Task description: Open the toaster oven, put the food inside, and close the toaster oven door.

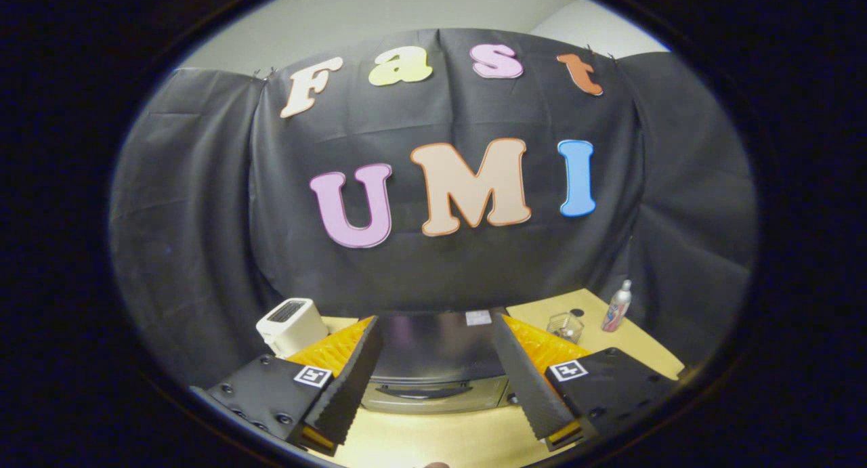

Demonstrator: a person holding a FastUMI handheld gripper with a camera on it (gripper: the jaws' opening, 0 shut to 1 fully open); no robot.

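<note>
A dark toaster oven (433,346) stands on the wooden table straight ahead, seen from above between my two fingers. Its door is shut, with the curved handle (423,391) along the door's top edge facing me. My gripper (440,431) hovers over the table in front of the oven, fingers wide apart and open with nothing between them. The oven's front sits just beyond the fingertips. I see no food.
A white pop-up toaster (291,326) stands left of the oven. On the right, a small clear glass container (565,326) and a spray bottle (616,307) rest on the table (440,441). Black cloth walls close in behind.
</note>
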